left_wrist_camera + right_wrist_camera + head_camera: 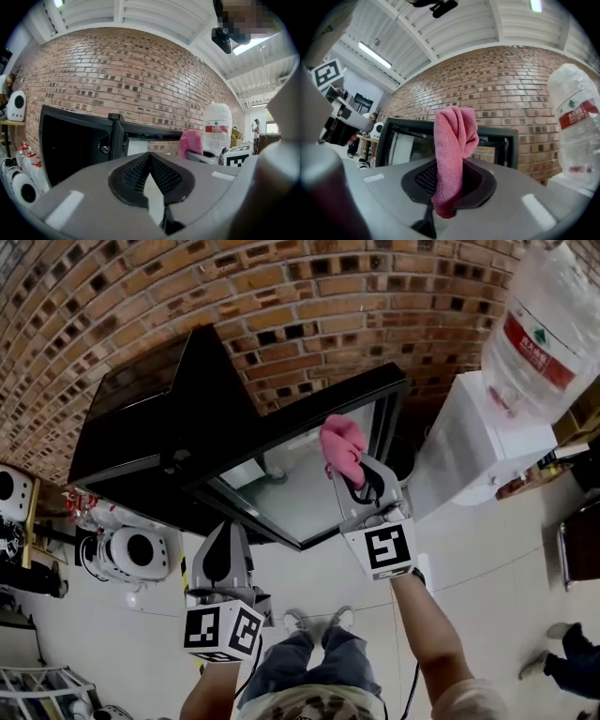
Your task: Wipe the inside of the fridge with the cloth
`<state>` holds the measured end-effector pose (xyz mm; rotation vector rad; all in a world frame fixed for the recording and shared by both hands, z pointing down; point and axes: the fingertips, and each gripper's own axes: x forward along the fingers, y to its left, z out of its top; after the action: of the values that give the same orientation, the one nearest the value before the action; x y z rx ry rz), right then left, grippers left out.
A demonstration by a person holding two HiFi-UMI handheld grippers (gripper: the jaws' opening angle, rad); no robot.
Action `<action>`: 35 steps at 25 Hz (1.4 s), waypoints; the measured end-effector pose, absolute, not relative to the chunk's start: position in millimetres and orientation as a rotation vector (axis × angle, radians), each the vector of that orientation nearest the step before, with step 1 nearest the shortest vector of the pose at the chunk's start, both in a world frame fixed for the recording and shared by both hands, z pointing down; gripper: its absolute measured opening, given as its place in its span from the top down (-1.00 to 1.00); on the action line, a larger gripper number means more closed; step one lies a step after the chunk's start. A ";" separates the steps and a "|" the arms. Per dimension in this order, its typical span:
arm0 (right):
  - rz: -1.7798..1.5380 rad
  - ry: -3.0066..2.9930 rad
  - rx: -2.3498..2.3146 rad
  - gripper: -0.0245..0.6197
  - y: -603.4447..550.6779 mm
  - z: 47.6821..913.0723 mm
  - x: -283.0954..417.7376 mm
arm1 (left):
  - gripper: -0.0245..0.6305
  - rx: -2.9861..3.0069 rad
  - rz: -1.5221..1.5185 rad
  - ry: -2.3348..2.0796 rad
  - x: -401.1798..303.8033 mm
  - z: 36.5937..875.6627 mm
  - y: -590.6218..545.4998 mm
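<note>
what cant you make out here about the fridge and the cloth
Fridge interior: only dark in the left gripper view; from the head view its top and open door cover it.
Cloth: its lower end is pinched out of sight between the fingers of the right gripper, right gripper view.
Water bottle: upper end cut off by the head view's edge.

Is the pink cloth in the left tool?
No, the pink cloth is pinched in the right tool, while the left tool holds nothing.

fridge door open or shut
Open: the door stands swung out from the fridge, and the left gripper view shows its dark inside.
</note>
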<state>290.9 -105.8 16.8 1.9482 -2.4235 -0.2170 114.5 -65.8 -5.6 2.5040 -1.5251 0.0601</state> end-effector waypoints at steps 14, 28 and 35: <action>-0.199 -2.211 2.176 0.74 -124.8 32.3 364.4 | 0.89 2.519 0.138 -1.466 117.4 19.0 -66.8; -0.149 -2.569 2.040 0.74 -80.3 49.4 120.5 | 0.89 2.543 0.057 -1.442 57.4 33.2 -93.6; -0.127 -2.497 1.816 0.74 -83.2 99.8 84.1 | 0.89 2.548 0.058 -1.427 43.7 46.7 -93.7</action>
<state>84.1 -83.2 99.8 1.8160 -2.4973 -0.1268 43.7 -93.7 46.7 2.5478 -1.4274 0.0575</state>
